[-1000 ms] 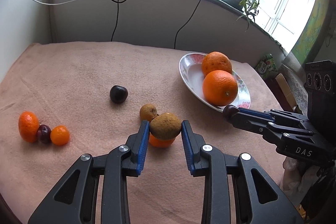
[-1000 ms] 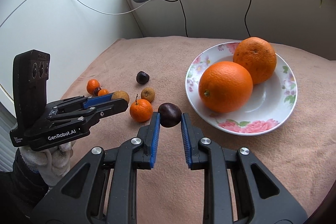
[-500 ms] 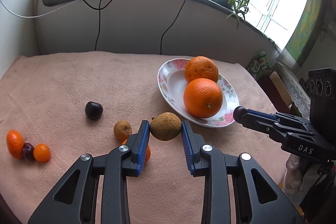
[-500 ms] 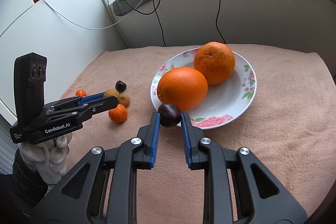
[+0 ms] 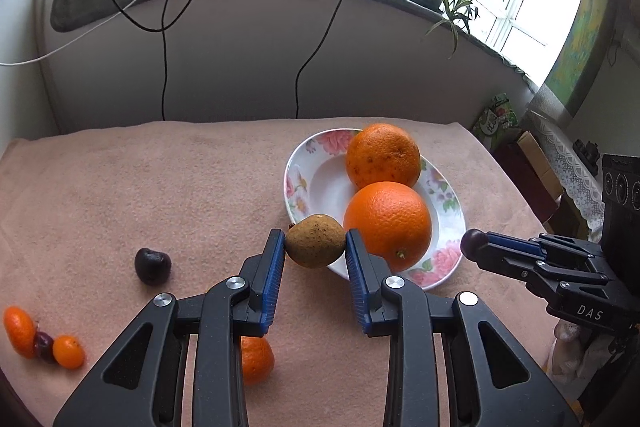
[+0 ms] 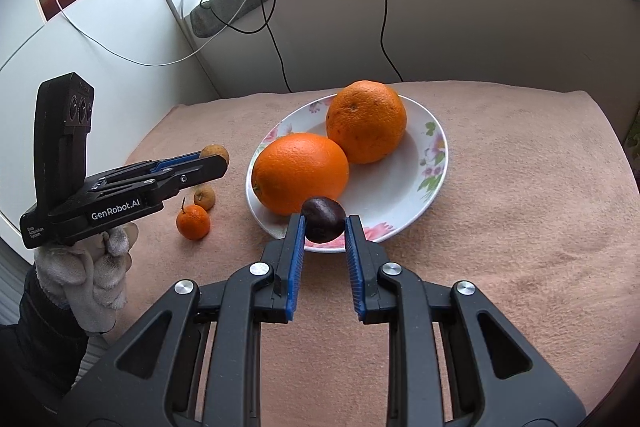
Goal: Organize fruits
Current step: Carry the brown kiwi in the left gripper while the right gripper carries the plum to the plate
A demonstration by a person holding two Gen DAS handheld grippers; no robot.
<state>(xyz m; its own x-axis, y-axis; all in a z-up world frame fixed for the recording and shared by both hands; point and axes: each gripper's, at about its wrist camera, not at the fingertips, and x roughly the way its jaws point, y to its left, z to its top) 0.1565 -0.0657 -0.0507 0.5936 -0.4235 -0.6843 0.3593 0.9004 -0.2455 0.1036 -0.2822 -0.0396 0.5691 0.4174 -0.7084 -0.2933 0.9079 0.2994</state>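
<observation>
Jaws clamped on fruit: the left gripper (image 5: pixel 315 247) holds a brown fruit (image 5: pixel 315 240), the right gripper (image 6: pixel 323 225) a dark plum (image 6: pixel 323 219) — both poised at the near rim of the floral plate (image 6: pixel 404 187), the right slightly nearer its bare space beside the two oranges (image 6: pixel 301 171).

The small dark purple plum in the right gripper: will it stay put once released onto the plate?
The small dark purple plum looks round and smooth, so it would probably roll. The floral white plate dishes inward, so it likely settles against the near large orange.
</observation>
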